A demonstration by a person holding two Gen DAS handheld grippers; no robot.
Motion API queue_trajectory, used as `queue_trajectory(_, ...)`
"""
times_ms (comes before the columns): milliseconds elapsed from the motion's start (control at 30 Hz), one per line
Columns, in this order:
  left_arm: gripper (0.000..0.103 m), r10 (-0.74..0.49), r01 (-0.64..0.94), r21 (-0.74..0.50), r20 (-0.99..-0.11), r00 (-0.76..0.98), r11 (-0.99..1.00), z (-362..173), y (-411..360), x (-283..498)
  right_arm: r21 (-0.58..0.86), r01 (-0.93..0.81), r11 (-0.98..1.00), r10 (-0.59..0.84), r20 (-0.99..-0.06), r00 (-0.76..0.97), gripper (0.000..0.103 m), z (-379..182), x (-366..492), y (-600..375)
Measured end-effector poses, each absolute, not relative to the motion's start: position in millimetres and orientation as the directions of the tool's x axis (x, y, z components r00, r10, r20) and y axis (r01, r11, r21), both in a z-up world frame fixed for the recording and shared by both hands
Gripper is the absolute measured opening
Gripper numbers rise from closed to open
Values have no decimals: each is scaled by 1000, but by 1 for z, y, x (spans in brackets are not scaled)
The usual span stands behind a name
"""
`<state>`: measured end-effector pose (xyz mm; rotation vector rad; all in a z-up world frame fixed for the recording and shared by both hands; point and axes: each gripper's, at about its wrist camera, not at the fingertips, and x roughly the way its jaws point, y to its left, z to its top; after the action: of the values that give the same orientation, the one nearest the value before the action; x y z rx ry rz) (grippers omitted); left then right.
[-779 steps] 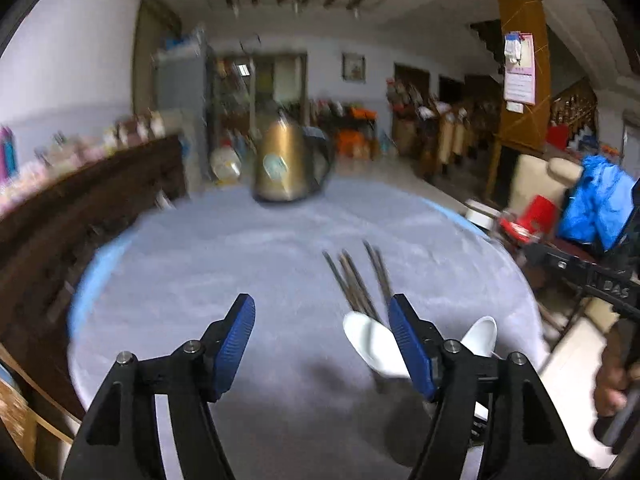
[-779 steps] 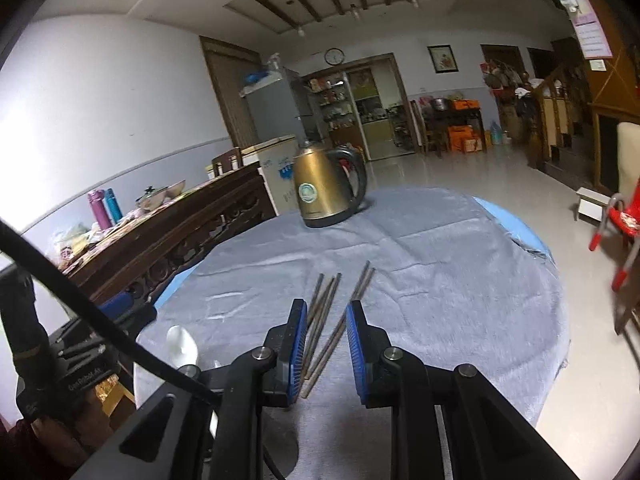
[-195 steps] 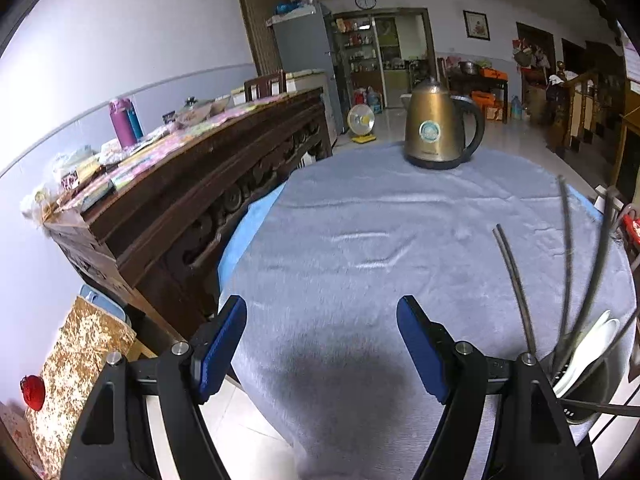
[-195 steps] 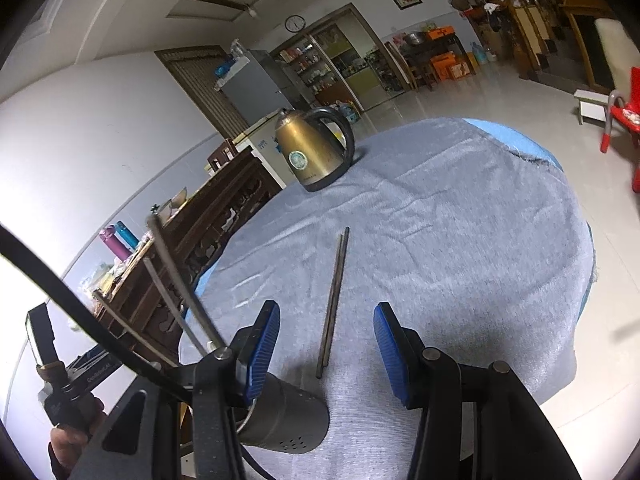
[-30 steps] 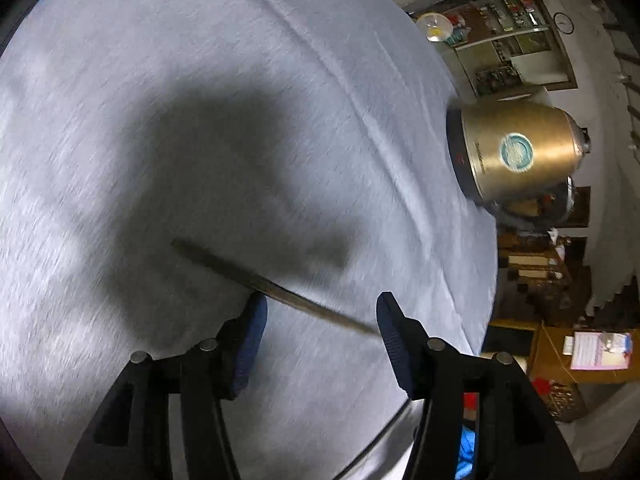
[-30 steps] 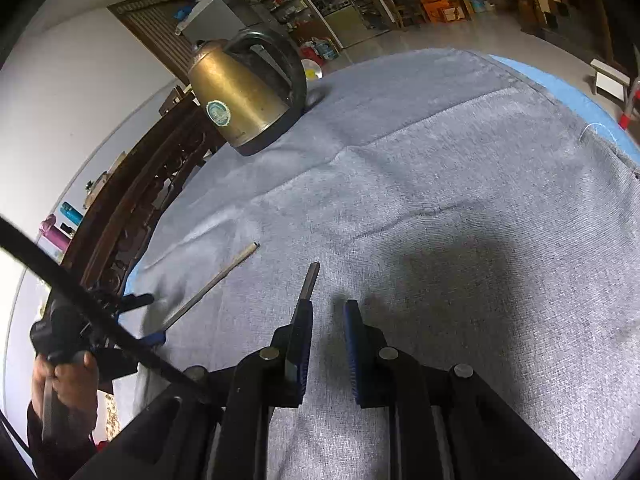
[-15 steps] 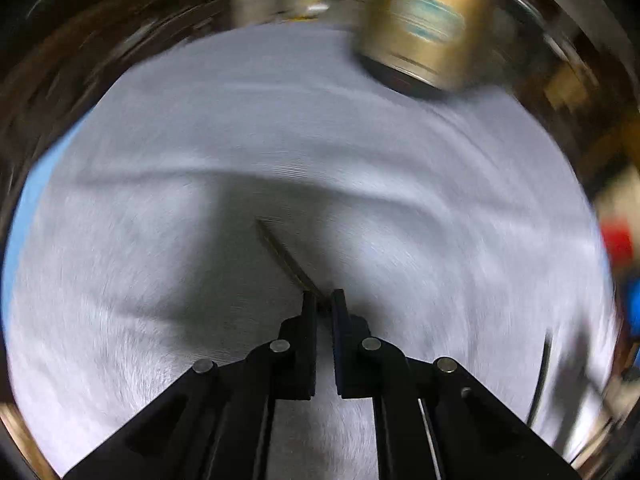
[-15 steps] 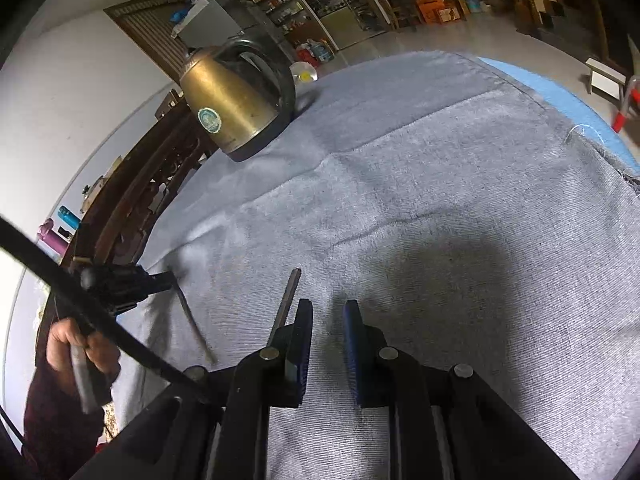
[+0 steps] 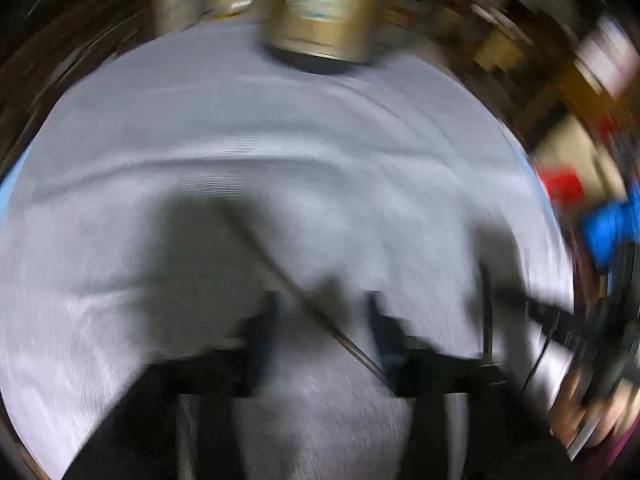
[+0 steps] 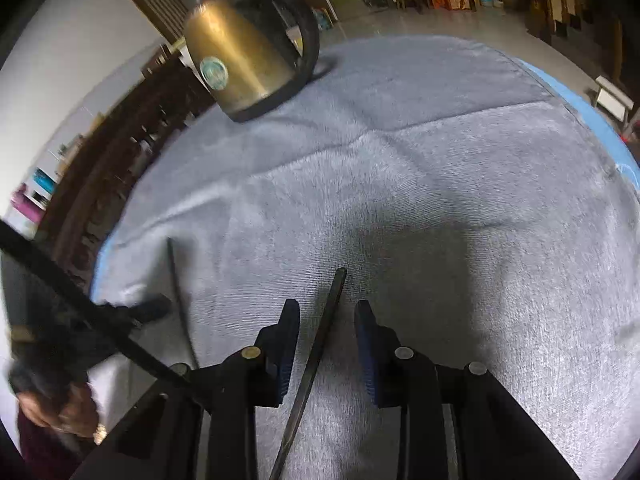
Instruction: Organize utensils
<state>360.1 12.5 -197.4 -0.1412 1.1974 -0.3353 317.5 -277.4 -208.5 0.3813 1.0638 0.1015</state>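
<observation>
In the blurred left wrist view a dark chopstick (image 9: 280, 268) runs slantwise across the grey cloth and passes between the fingers of my left gripper (image 9: 324, 316). Those jaws are opening and the pads stand clear of the stick. In the right wrist view a second chopstick (image 10: 324, 328) lies between the blue pads of my right gripper (image 10: 327, 320), whose jaws are also opening, with a gap on both sides. The left gripper (image 10: 140, 308) and its chopstick (image 10: 180, 300) show at the left of that view. The right gripper's chopstick (image 9: 486, 312) shows at the right of the left wrist view.
A brass-coloured kettle (image 10: 240, 60) stands at the far side of the round table under the grey cloth (image 10: 440, 160); it is also at the top of the left wrist view (image 9: 324, 4). A person's hand (image 10: 60, 412) holds the left gripper. A dark wooden sideboard (image 10: 100, 160) runs along the left.
The left gripper was open, rolled and shut on its chopstick half a second ago, and its jaws now stand apart. The right jaws, nearly shut beside their chopstick, have widened.
</observation>
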Motion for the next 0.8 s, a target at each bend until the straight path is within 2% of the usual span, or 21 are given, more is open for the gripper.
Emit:
queue_trajectory(67, 59, -318, 85, -307, -899, 302, 948, -204, 23, 371, 317, 124, 940, 231, -862, 450, 32, -215, 324, -272)
queue_trajectory(133, 58, -286, -20, -302, -920, 267, 953, -216, 23, 390, 307, 139, 941, 215, -865, 453, 29, -217, 326, -270)
queue_trajectory(200, 57, -264, -56, -291, -921, 288, 955, -213, 19, 395, 265, 135, 955, 180, -876, 448, 14, -218, 327, -265)
queue_trajectory(233, 55, -259, -52, -283, -926, 276, 958, -214, 14, 398, 255, 124, 959, 175, -878, 445, 12, -219, 327, -263)
queue_trajectory(267, 46, -239, -45, -263, -926, 292, 964, -213, 8, 401, 250, 106, 963, 178, -877, 446, 8, -219, 328, -260)
queue_trajectory(300, 30, -224, -38, -245, -930, 293, 969, -214, 3, 403, 243, 102, 965, 174, -878, 447, 8, -219, 328, -260)
queue_trajectory(333, 22, -183, -19, -199, -934, 307, 980, -213, -4, 404, 233, 98, 967, 167, -878, 448, 8, -218, 329, -258)
queue_trajectory(367, 10, -169, 7, -176, -936, 307, 984, -214, -9, 405, 220, 89, 971, 158, -878, 452, 8, -218, 329, -257)
queue_trajectory(500, 6, -238, 69, -228, -913, 331, 971, -213, -8, 402, 241, 60, 969, 185, -862, 472, 7, -211, 325, -255)
queue_trajectory(767, 5, -351, 248, -263, -825, 444, 932, -164, -9, 343, 312, -63, 948, 280, -721, 634, 7, -161, 295, -257)
queue_trajectory(800, 5, -365, 266, -267, -809, 461, 926, -157, -10, 335, 317, -74, 945, 288, -706, 647, 0, -157, 293, -256)
